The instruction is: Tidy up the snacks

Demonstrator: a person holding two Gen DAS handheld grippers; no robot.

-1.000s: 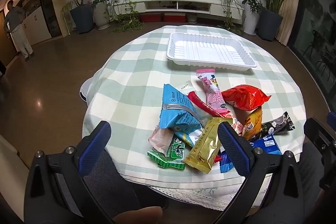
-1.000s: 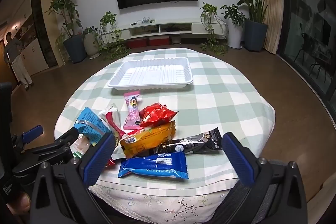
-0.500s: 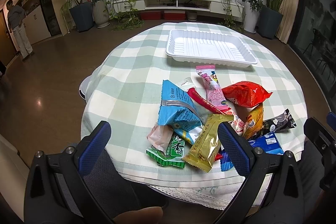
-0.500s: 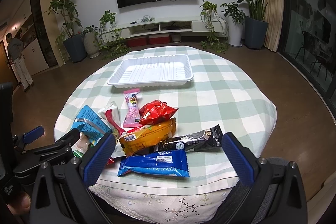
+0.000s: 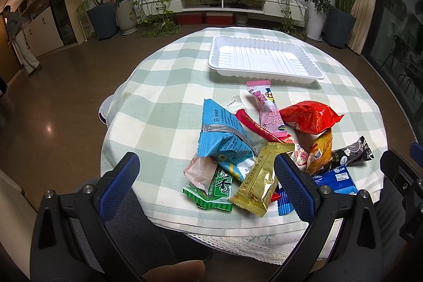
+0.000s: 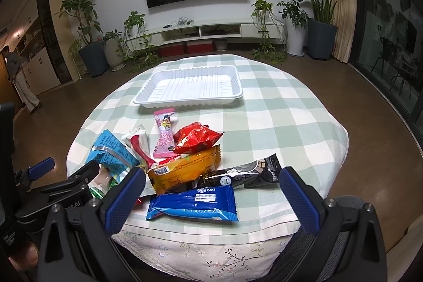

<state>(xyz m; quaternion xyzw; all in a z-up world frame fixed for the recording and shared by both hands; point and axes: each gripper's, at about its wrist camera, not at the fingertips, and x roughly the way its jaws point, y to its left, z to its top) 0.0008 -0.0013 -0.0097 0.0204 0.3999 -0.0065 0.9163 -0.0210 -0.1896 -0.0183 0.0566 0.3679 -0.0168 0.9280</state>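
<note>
A pile of snack packets lies on the near side of a round table, among them a light blue packet [image 5: 224, 139], a gold packet [image 5: 261, 176], a green packet [image 5: 216, 186], a pink stick [image 5: 267, 107] and a red bag [image 5: 309, 116]. Behind them stands a white tray [image 5: 261, 57] with nothing in it. My left gripper [image 5: 205, 160] hangs open at the table's near edge, the gold and green packets between its fingers but untouched. My right gripper [image 6: 212, 176] is open over the blue roll cake packet [image 6: 193, 204], with the orange packet [image 6: 185, 171] and black bar [image 6: 246, 175] just beyond.
The green checked tablecloth [image 5: 164, 97] drapes over the table's edge. A person [image 5: 18, 41] stands far off at the left by cabinets. Potted plants [image 6: 90, 54] and a TV console [image 6: 201, 31] line the back wall. Brown floor surrounds the table.
Both views shift only slightly. The snacks and tray have not moved, and both grippers stay open.
</note>
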